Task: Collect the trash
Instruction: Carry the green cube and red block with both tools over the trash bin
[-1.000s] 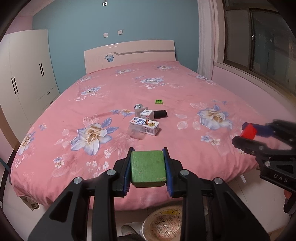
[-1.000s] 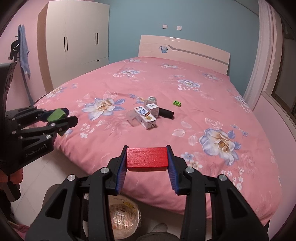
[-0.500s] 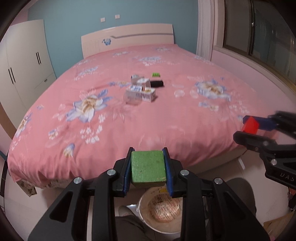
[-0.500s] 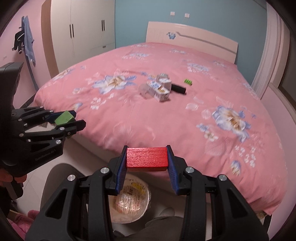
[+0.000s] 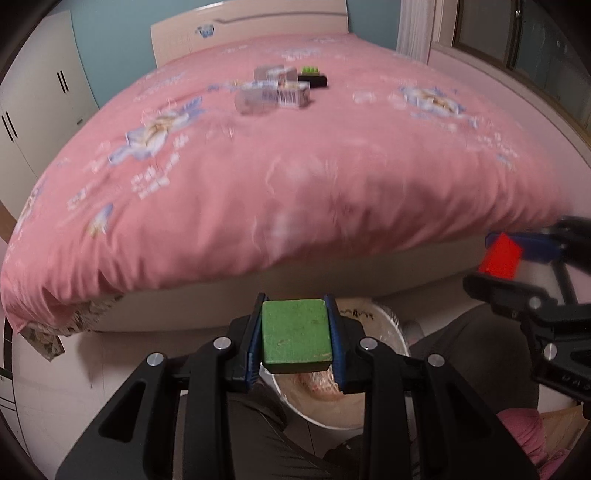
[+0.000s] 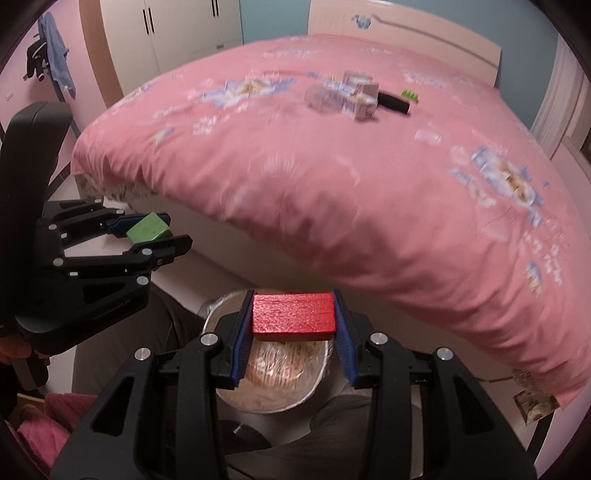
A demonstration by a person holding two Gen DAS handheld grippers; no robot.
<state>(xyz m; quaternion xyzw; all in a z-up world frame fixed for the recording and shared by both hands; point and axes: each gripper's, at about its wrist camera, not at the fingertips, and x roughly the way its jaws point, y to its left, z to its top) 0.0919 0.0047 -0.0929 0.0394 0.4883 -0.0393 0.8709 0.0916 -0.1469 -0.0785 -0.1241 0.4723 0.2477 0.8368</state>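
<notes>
My left gripper (image 5: 294,334) is shut on a green block (image 5: 294,334), and it hangs over a bag-lined trash bin (image 5: 388,328) on the floor at the foot of the bed. My right gripper (image 6: 293,317) is shut on a red block (image 6: 293,317) above the same bin (image 6: 280,384). Each gripper shows in the other's view: the left gripper (image 6: 155,236) with the green block (image 6: 147,229), the right gripper (image 5: 498,258) with the red block (image 5: 500,254). On the bed lie small cartons (image 5: 286,92), a clear cup (image 5: 251,101), a black tube (image 5: 314,79) and a green brick (image 5: 309,69).
The pink flowered bed (image 5: 258,177) fills the upper half of both views. A person's dark-trousered legs (image 5: 258,424) flank the bin. White wardrobes (image 6: 184,29) stand at the left, a window (image 5: 535,48) at the right. Clothes (image 6: 55,55) hang on the left wall.
Both grippers have sunk and tipped downward from bed height to below the mattress edge, over the bin. Each still holds its block. The items on the bed have not moved.
</notes>
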